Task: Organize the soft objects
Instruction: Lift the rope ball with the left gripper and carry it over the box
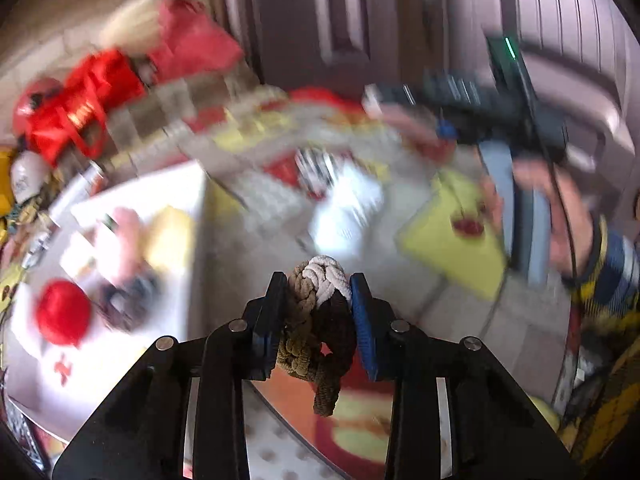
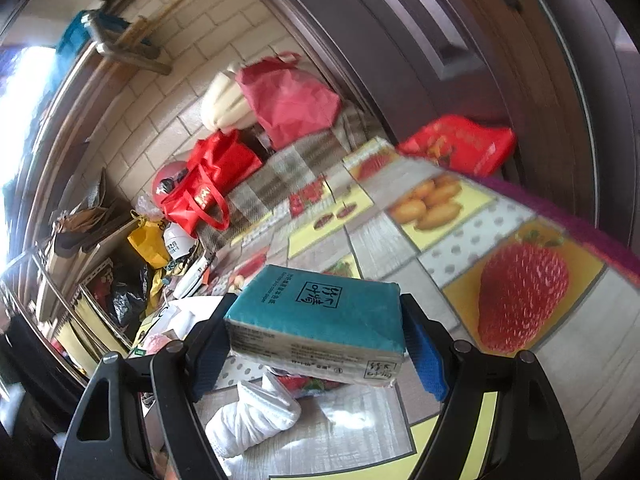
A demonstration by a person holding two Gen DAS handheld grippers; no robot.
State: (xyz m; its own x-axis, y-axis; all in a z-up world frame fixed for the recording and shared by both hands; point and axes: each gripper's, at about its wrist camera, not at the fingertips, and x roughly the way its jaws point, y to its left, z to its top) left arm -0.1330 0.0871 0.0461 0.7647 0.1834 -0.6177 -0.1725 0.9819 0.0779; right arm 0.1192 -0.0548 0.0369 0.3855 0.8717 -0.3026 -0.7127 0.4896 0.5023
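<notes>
In the left wrist view my left gripper [image 1: 319, 282] is shut on a braided rope knot [image 1: 316, 320] of brown, olive and white cord, whose tail hangs below the pads. The picture is blurred. A white container [image 1: 120, 380] at the left holds a red ball [image 1: 62, 312] and a pink soft thing [image 1: 124, 232]. In the right wrist view my right gripper [image 2: 320, 304] is shut on a teal tissue pack [image 2: 316, 312], held level above the table. A rolled white cloth [image 2: 252, 416] lies on the table under it; the same cloth [image 1: 348, 208] shows ahead of the left gripper.
A fruit-patterned tablecloth [image 2: 520, 300] covers the table. Red bags [image 2: 216, 184] and a red box [image 2: 460, 148] stand at the far end by a dark door. A cluttered shelf [image 2: 100, 280] is at the left. A hand [image 1: 568, 216] in a striped sleeve shows at the right.
</notes>
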